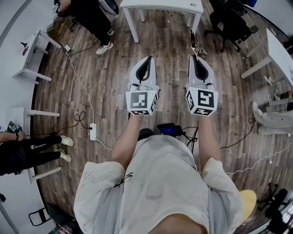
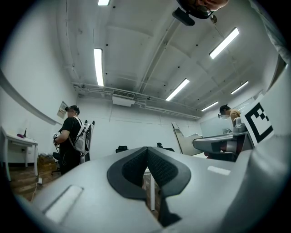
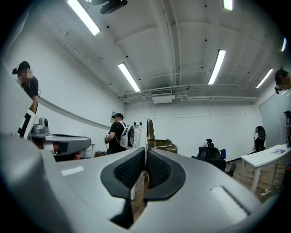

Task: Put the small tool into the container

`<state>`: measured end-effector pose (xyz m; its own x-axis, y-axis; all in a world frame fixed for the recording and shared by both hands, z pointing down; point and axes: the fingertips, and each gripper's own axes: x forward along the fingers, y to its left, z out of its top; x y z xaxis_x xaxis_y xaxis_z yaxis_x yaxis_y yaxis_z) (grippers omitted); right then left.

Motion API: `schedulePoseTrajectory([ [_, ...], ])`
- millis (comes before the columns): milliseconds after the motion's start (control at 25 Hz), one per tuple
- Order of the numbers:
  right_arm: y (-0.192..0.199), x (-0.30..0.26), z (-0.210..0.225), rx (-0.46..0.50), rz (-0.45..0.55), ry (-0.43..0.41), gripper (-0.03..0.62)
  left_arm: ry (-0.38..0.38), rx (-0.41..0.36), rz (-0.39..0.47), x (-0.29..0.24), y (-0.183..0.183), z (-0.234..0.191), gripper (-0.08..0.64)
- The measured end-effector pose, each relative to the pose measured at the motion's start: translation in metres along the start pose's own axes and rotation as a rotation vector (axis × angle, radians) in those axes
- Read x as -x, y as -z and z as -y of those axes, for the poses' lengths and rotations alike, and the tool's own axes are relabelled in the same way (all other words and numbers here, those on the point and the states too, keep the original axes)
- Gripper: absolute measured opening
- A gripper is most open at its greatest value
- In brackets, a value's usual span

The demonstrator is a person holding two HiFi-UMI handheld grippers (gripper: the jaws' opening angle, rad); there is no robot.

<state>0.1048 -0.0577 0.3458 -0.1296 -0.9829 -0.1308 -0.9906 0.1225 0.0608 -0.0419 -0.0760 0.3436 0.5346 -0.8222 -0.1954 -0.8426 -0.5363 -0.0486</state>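
I hold both grippers out over a wooden floor. In the head view a small brass-coloured metal tool (image 1: 194, 42) sticks out forward from the tips of my right gripper (image 1: 198, 58), which is shut on it. In the right gripper view the tool (image 3: 152, 134) rises as a thin gold blade from between the closed black pads (image 3: 129, 170). To its left my left gripper (image 1: 147, 60) is shut with nothing in it, and its pads (image 2: 163, 168) meet at the tip. No container shows in any view.
A white table (image 1: 158, 5) stands ahead of the grippers, with a black office chair (image 1: 231, 23) to its right and another white desk (image 1: 280, 51) at the far right. A power strip with cable (image 1: 93, 131) lies on the floor at left. People stand at left (image 1: 32, 151) and top left (image 1: 94, 18).
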Motion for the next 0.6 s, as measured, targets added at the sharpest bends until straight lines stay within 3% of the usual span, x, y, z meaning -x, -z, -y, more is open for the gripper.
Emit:
schedulePoseTrajectory([
  [600, 0.005, -0.009, 0.006, 0.000, -0.021, 0.009, 0.012, 0.019, 0.011, -0.013, -0.012, 0.008, 0.005, 0.015],
])
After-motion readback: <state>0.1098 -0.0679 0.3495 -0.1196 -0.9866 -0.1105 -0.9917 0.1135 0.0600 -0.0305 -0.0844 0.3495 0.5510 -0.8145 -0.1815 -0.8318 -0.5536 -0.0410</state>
